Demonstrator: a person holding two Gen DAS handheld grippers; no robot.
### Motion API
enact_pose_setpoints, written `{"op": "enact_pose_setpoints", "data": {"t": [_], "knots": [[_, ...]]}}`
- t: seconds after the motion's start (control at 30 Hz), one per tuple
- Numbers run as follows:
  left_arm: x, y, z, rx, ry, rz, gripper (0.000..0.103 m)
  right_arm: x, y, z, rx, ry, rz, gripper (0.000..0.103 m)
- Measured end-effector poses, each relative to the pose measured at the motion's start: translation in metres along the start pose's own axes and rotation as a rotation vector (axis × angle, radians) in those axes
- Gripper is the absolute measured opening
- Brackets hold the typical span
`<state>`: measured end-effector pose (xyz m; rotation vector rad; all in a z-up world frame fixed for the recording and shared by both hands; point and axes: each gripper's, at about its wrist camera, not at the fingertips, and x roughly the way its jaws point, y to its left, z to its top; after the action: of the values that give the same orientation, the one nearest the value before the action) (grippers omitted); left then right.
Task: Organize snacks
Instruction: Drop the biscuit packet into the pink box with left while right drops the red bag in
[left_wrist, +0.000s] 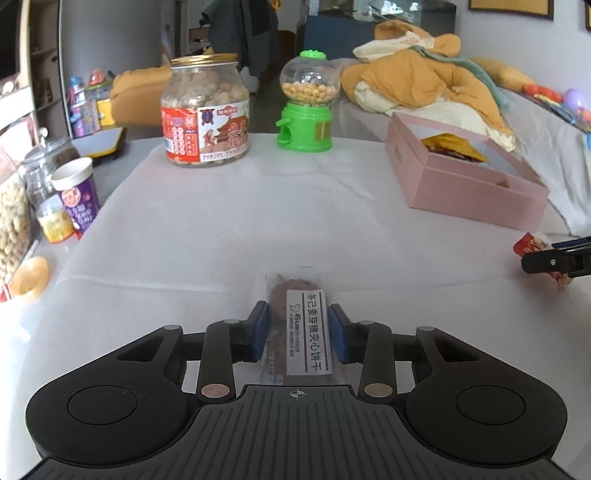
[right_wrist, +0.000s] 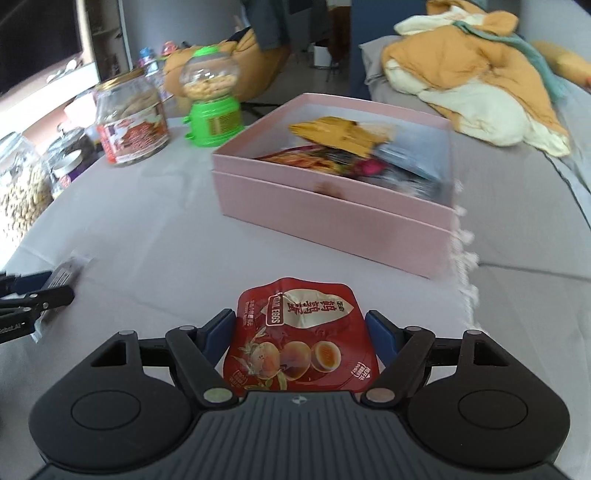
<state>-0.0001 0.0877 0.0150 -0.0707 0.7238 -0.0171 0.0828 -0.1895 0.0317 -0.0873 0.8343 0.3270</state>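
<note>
Gripping a clear-wrapped biscuit packet (left_wrist: 300, 328) between the blue pads of the left gripper (left_wrist: 300, 332), jaws narrowed onto its long sides, label facing up, near the table's front edge. Clamping a red quail-egg pouch (right_wrist: 301, 339) in the right gripper (right_wrist: 301, 341), jaws pressing its side edges, probably keeping it flat for dropping in. Pointing toward the open pink box (right_wrist: 332, 218) at the table's (left_wrist: 221, 229) right edge, already holding several packets. Leaving the peanut jar (left_wrist: 205, 110) and green candy dispenser (left_wrist: 304, 110) standing along the far edge.
</note>
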Motion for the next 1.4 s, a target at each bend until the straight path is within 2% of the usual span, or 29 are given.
{"op": "enact_pose_setpoints", "data": {"t": [0.1,0.17,0.23,0.37,0.43,0.5,0.53,0.57,0.67,0.8,0.9,1.03,1.1,1.17,1.2,1.27,1.4], "knots": [[-0.01,-0.011,0.006,-0.017,-0.027,-0.061,0.039,-0.009,-0.011,-0.006,0.023,-0.023,-0.008,0.077],[-0.019,-0.021,0.023,-0.025,-0.078,-0.102,0.039,-0.016,-0.017,-0.009,0.031,-0.041,-0.004,0.077],[-0.029,-0.036,0.057,-0.017,-0.151,-0.178,0.039,-0.024,-0.021,-0.011,0.033,-0.062,0.005,0.077],[-0.033,-0.078,0.132,0.046,-0.297,-0.256,0.04,-0.04,-0.018,-0.017,0.0,-0.124,-0.004,0.077],[-0.02,-0.094,0.168,-0.013,-0.361,-0.317,0.042,-0.043,-0.02,-0.018,0.004,-0.137,0.001,0.077],[0.007,-0.102,0.191,-0.099,-0.338,-0.401,0.045,-0.042,-0.021,-0.018,0.021,-0.133,0.003,0.077],[0.026,-0.105,0.199,-0.12,-0.291,-0.437,0.047,-0.041,-0.022,-0.019,0.028,-0.13,0.0,0.077],[0.043,-0.107,0.202,-0.129,-0.254,-0.442,0.046,-0.04,-0.023,-0.02,0.035,-0.125,-0.004,0.077],[0.073,-0.106,0.19,-0.129,-0.208,-0.377,0.043,-0.036,-0.03,-0.023,0.058,-0.101,-0.007,0.077],[0.079,-0.078,0.154,-0.21,-0.168,-0.421,0.043,-0.04,-0.039,-0.023,0.064,-0.115,-0.004,0.077],[0.073,-0.065,0.136,-0.204,-0.155,-0.39,0.043,-0.049,-0.044,-0.007,0.072,-0.167,0.02,0.077],[0.065,-0.062,0.131,-0.206,-0.139,-0.393,0.043,-0.062,-0.049,0.05,0.074,-0.294,-0.008,0.077],[0.062,-0.062,0.125,-0.198,-0.122,-0.364,0.043,-0.059,-0.05,0.088,0.072,-0.344,-0.027,0.079],[0.055,-0.062,0.114,-0.181,-0.119,-0.329,0.043,-0.046,-0.052,0.12,0.066,-0.316,-0.014,0.092],[0.052,-0.061,0.106,-0.164,-0.121,-0.309,0.043,-0.04,-0.052,0.126,0.073,-0.3,-0.017,0.092],[0.045,-0.057,0.089,-0.123,-0.125,-0.258,0.043,-0.031,-0.049,0.121,0.085,-0.279,-0.047,0.092],[0.035,-0.056,0.05,-0.066,-0.094,-0.149,0.043,-0.013,-0.032,0.067,0.096,-0.201,-0.019,0.092]]}}
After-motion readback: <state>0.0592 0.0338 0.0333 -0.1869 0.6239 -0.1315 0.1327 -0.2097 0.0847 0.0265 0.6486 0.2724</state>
